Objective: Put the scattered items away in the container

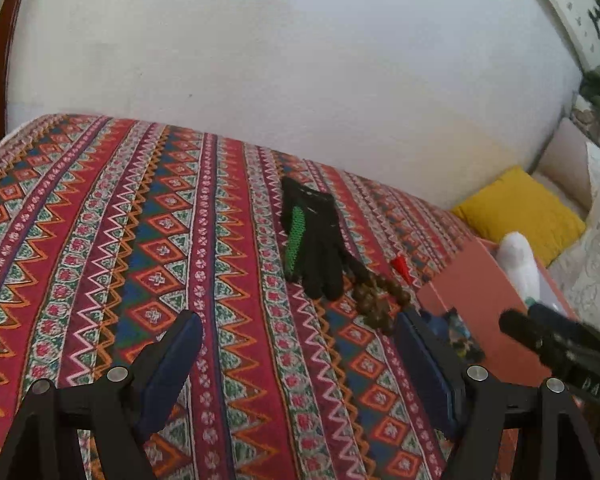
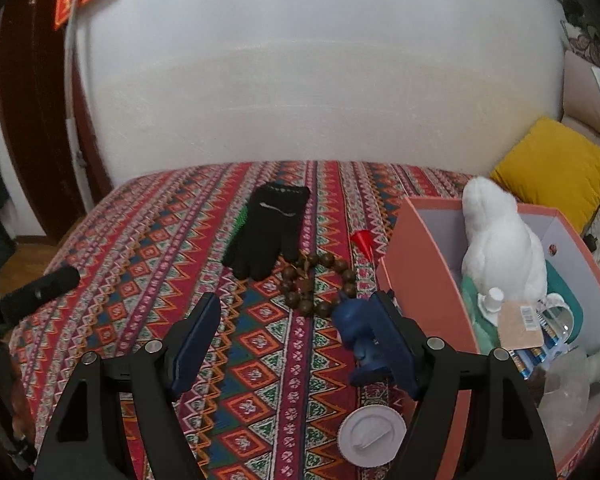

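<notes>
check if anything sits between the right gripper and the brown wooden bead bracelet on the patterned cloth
Nothing visible blocks it. The brown wooden bead bracelet lies just ahead of the open right gripper on the patterned cloth. A small dark blue figure sits against the gripper's right finger, beside the path. The black knit glove lies beyond the beads.

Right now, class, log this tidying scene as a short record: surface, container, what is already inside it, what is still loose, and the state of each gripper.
surface: patterned cloth
container: salmon box, open, at the right
inside: white plush toy, batteries, other small items
loose: black glove, bead bracelet, red cone, blue toy, white round lid
left gripper: open, empty
right gripper: open, empty, blue toy beside its right finger
</notes>
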`<state>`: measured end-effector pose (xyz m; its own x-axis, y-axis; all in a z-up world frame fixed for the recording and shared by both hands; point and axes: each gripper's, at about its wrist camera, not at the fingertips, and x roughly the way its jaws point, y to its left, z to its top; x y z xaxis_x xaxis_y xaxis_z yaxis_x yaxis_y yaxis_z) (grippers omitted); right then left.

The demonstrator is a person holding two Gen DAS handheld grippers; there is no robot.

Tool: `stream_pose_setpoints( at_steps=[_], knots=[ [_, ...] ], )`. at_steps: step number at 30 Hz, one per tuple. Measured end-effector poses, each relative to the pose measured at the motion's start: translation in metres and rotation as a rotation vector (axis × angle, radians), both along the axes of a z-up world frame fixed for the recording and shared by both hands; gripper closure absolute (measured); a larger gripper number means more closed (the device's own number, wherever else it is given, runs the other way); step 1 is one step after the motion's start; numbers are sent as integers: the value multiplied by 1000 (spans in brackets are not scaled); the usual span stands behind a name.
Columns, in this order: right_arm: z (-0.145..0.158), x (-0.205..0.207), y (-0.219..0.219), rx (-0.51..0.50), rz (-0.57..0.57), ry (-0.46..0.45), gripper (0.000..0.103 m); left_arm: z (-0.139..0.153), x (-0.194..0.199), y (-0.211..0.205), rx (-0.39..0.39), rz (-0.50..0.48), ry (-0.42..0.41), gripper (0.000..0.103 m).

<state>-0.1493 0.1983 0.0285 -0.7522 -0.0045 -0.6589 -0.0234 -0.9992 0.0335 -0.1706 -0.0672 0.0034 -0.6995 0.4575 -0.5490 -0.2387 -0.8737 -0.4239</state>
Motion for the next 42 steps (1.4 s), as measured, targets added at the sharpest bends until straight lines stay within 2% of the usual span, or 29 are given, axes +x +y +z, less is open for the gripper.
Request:
stream_pose_setpoints(
  at_steps=[8,16,21,24,28,32,36,37,38,39,40,42],
  knots=[
    [-20,-22,4,5,-17,-27,24,-24,-38,4,37,-14,-49,21],
    [-39,-41,17,14,-52,-55,24,-44,-75,30,4,-95,-75,21],
    [-49,-55,38,-30,-94,-75,23,-53,-102,54,-9,-133,-86,21],
    [-54,-64,42,-54,-73,-85,23,-59,-121,73,-37,-164,-88,21],
    [-72,-80,36,-7,-65,-120,23,-68,-154,101,-96,-198,-89,21],
    [-97,-95,34,6,-53,-181,23,-83,-190,124,-111,-206,-128,21],
    [-109,-103,24,128,-23,-182,23,-98,-214,151,-162,-204,-159,22],
    [-114,-104,20,168,-16,-184,22,-98,-213,152,-173,-194,-150,32],
    [-118,-105,17,207,-10,-185,22,-98,-212,153,-184,-183,-141,52],
    [-120,-105,15,235,-9,-184,22,-98,-211,154,-191,-175,-135,62],
    [-119,-105,16,214,-1,-173,21,-98,-210,149,-173,-172,-143,74],
    [-116,-105,17,168,15,-148,20,-95,-206,135,-130,-157,-160,81]
  ],
)
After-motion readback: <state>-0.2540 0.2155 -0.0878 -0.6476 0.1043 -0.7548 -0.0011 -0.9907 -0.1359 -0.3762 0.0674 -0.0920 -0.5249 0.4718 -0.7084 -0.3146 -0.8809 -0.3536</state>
